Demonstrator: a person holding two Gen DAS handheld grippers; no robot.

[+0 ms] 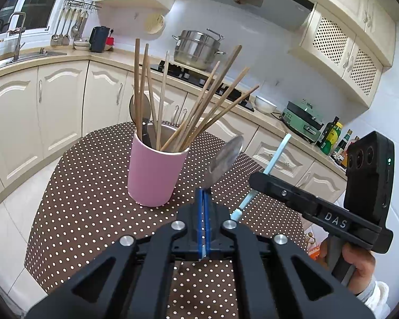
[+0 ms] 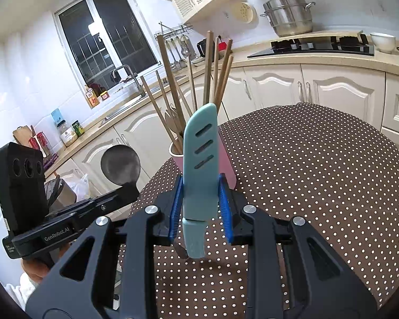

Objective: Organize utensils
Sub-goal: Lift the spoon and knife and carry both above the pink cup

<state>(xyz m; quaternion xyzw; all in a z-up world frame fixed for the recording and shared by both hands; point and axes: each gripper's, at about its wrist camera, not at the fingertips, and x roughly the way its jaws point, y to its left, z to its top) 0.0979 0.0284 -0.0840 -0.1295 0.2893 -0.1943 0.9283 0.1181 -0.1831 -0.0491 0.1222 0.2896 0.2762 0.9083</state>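
A pink cup (image 1: 155, 178) stands on the brown polka-dot table (image 1: 93, 186) and holds several wooden chopsticks (image 1: 199, 114) and a dark-handled spoon (image 1: 140, 105). My left gripper (image 1: 204, 195) is shut on the handle of a metal spoon (image 1: 227, 156), whose round bowl rises to the right of the cup. In the right wrist view my right gripper (image 2: 200, 179) is shut on a teal sheathed knife (image 2: 199, 156), held upright just in front of the pink cup (image 2: 227, 159). The left gripper (image 2: 127, 188) and its metal spoon (image 2: 121, 163) show at the left there. The right gripper (image 1: 255, 178) hovers right of the cup.
Cream cabinets and a counter curve round behind the table. A steamer pot (image 1: 196, 49) sits by the hob (image 1: 199, 77), with a sink (image 1: 26, 55) at the far left and bottles (image 1: 332, 138) at the right. A person's hand (image 1: 359, 265) grips the right tool.
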